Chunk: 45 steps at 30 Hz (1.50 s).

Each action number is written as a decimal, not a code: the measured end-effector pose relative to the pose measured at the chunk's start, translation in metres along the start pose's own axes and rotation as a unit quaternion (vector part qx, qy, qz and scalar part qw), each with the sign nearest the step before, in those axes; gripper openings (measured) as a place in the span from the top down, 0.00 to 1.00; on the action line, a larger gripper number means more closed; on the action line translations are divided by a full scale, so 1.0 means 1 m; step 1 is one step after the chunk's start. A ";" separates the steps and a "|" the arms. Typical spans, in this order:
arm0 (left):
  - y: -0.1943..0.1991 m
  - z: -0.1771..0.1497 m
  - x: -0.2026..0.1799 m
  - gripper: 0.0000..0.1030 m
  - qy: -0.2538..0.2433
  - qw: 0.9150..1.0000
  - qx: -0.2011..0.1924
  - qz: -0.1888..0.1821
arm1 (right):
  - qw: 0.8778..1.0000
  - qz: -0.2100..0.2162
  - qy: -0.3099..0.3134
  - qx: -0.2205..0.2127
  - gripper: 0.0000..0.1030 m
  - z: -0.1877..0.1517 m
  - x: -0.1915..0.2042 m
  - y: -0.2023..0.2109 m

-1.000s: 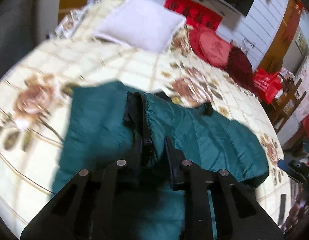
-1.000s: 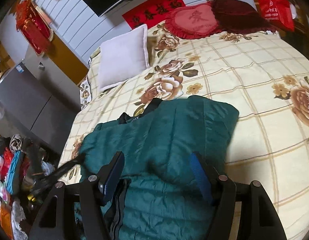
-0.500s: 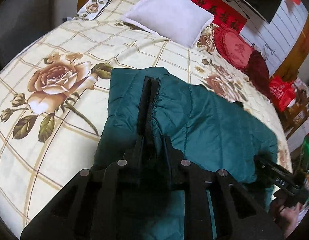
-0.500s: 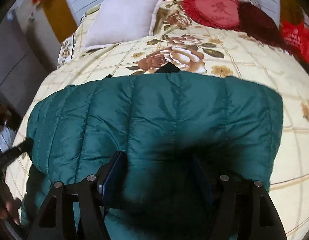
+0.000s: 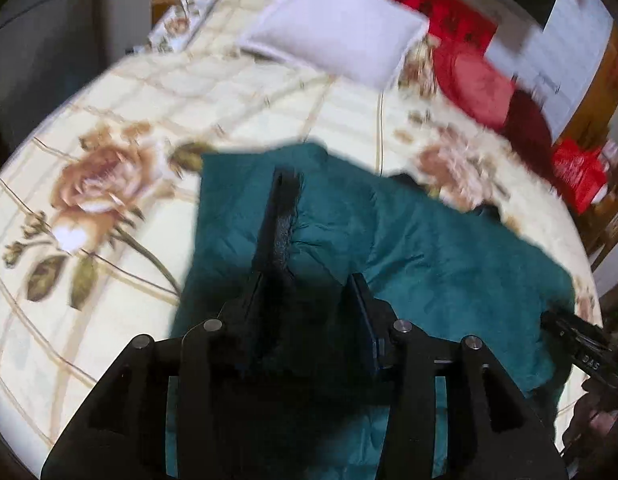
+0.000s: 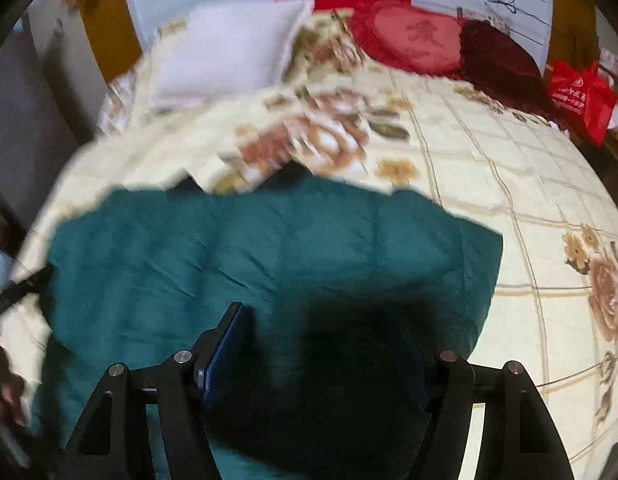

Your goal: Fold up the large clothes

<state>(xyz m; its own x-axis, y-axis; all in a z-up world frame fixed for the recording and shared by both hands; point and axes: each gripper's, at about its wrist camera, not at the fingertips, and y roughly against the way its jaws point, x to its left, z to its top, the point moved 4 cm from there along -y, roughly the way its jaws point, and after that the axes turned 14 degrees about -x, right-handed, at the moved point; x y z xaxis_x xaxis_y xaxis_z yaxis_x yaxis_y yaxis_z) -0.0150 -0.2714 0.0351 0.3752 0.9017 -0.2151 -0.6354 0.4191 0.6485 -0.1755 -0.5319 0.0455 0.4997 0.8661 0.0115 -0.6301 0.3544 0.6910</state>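
Observation:
A teal quilted jacket [image 5: 429,248] lies spread on the flowered bedsheet [image 5: 269,100]. Its black edge strip [image 5: 283,216] runs away from my left gripper [image 5: 309,280], whose jaws are opening; the strip lies against the left finger, with no pad pressing on it. In the right wrist view the jacket [image 6: 269,248] fills the foreground. My right gripper [image 6: 321,320] hovers low over it with jaws wide. Padded fabric bulges between them, and the right finger is lost in dark shadow. The right gripper also shows at the left wrist view's right edge [image 5: 581,344].
A white pillow [image 6: 229,48], a red round cushion [image 6: 413,36] and a dark red cushion [image 6: 497,64] sit at the head of the bed. A red bag [image 6: 581,96] stands off its far right corner. Bare sheet [image 6: 509,160] lies right of the jacket.
My left jaws, shut on the black edge strip before, have parted from it. Both grippers have sunk closer to the jacket, which now lies flatter. The right view has rolled level.

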 end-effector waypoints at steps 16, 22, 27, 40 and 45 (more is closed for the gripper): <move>0.001 0.018 -0.014 0.51 -0.006 0.999 -0.044 0.008 | 0.995 0.073 -0.060 -0.036 0.34 0.027 0.032 0.018; -0.034 0.008 -0.018 0.49 -0.032 0.999 -0.006 0.033 | 0.999 0.032 -0.006 -0.013 0.31 0.014 0.065 -0.031; -0.039 0.001 -0.022 0.45 -0.057 0.997 -0.008 0.042 | 0.999 0.033 -0.001 -0.008 0.31 0.013 0.061 -0.029; -0.036 -0.007 -0.034 0.38 -0.060 0.997 -0.022 0.046 | 1.000 0.003 0.007 -0.011 0.30 -0.039 -0.007 0.013; -0.034 -0.009 -0.035 0.37 -0.075 0.996 -0.026 0.047 | 1.000 -0.012 0.013 -0.014 0.29 -0.036 -0.001 0.015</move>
<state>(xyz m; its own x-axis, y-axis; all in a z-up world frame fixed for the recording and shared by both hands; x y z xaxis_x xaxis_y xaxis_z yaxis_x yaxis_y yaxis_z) -0.0125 -0.3160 0.0135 0.4067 0.9126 -0.0409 -0.7046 0.3419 0.6218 -0.2065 -0.5150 0.0299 0.5001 0.8656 -0.0245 -0.6343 0.3854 0.6702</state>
